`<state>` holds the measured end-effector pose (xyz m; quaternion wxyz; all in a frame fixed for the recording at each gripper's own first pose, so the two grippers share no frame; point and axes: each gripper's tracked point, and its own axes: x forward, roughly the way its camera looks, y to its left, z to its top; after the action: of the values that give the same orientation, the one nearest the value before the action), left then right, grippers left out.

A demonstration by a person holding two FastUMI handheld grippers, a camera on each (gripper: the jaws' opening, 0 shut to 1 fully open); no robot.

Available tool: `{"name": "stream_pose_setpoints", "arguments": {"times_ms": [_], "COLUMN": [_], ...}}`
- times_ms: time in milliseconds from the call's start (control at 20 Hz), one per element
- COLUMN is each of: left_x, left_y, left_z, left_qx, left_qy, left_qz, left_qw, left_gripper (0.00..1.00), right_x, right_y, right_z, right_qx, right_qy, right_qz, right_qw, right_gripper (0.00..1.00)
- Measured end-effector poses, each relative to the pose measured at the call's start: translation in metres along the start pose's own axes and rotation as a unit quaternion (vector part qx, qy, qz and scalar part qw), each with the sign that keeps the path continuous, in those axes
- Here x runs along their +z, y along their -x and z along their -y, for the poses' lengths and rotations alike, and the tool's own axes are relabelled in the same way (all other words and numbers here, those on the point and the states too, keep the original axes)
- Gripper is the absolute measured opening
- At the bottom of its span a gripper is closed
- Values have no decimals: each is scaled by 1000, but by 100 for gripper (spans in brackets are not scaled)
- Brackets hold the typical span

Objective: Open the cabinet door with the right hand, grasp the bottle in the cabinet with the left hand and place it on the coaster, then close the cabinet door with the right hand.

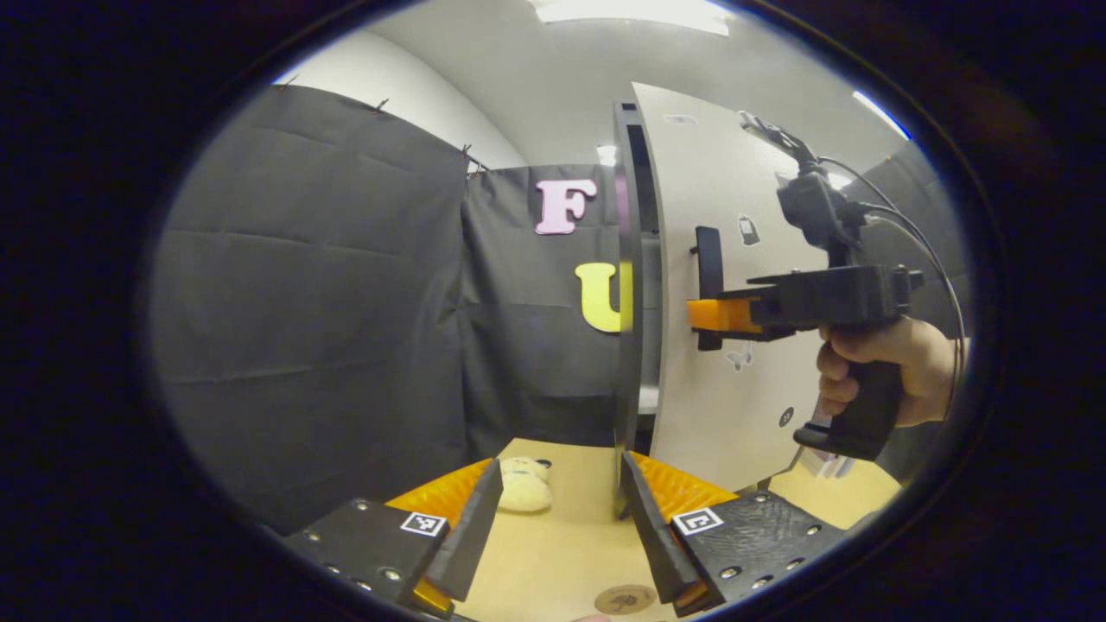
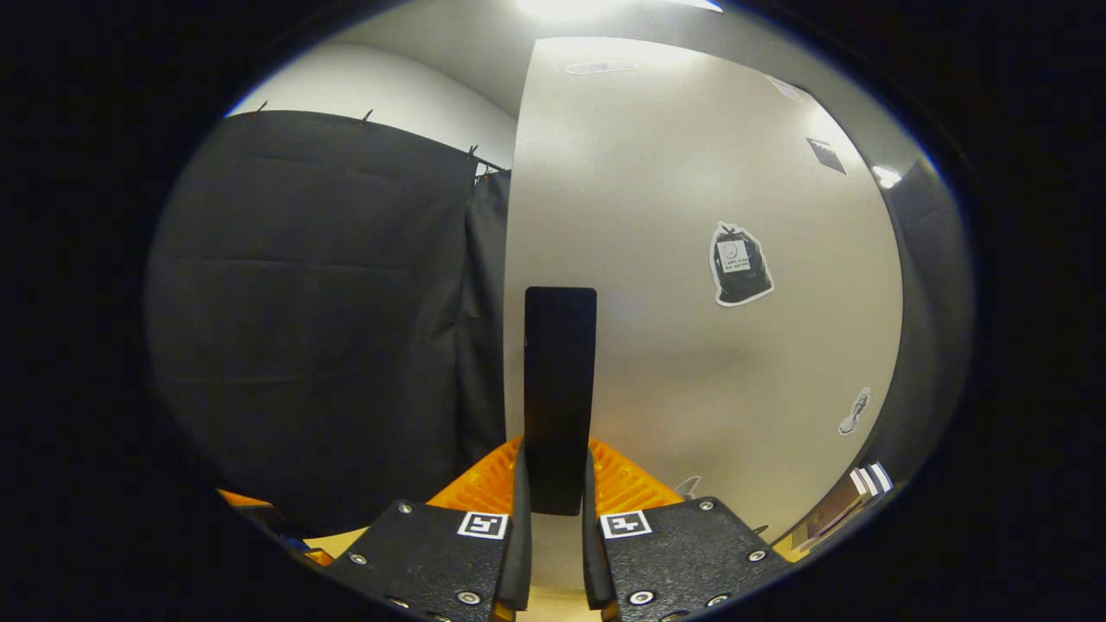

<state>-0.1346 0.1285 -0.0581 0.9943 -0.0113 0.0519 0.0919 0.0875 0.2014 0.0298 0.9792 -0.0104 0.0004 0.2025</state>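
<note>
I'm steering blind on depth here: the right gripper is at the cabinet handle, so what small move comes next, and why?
Probably pull the right gripper back to swing the cabinet door wider. Its fingers are closed on the black handle, and the door looks only ajar. The left gripper waits open over the table, and I can't see the bottle inside.

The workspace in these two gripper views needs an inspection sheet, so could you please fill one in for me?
Surface: tan table, mostly bare.
Job's things: cabinet door slightly ajar; door handle between the right gripper's fingers; round coaster at the near table edge; bottle nothing seen.
Clutter: pale soft toy on the table.
Grippers: left gripper open, empty; right gripper closed on the handle, held by a hand.
Cables: black cable looping from the right gripper.
Surroundings: black cloth wall.
</note>
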Motion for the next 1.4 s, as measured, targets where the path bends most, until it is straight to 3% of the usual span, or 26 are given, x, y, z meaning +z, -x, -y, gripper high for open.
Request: {"name": "stream_pose_setpoints", "arguments": {"times_ms": [200, 550, 600, 700, 900, 1400], "left_x": [12, 67, 66, 66, 61, 68], "left_y": [0, 31, 33, 35, 56, 84], "left_z": [14, 31, 32, 48, 58, 113], "left_qx": [-22, 36, 36, 14, 25, -15], "left_qy": [-30, -45, -42, -41, -74, -24], "left_qz": [6, 39, 34, 30, 7, -2], "left_qw": [999, 998, 998, 999, 997, 1000], "left_gripper": [79, 79, 84, 79, 79, 79], "right_x": [-2, -6, -7, -7, -8, -16], "right_y": [10, 20, 23, 31, 58, 114], "right_z": [2, 10, 11, 15, 25, 68], "right_qx": [8, 31, 32, 35, 19, -28], "right_qy": [-12, -13, -12, -18, -21, -63], "right_qz": [-11, -12, -16, -13, -10, -11], "right_qw": [1000, 999, 999, 999, 1000, 998], "right_gripper": [25, 24, 24, 25, 25, 24]}}
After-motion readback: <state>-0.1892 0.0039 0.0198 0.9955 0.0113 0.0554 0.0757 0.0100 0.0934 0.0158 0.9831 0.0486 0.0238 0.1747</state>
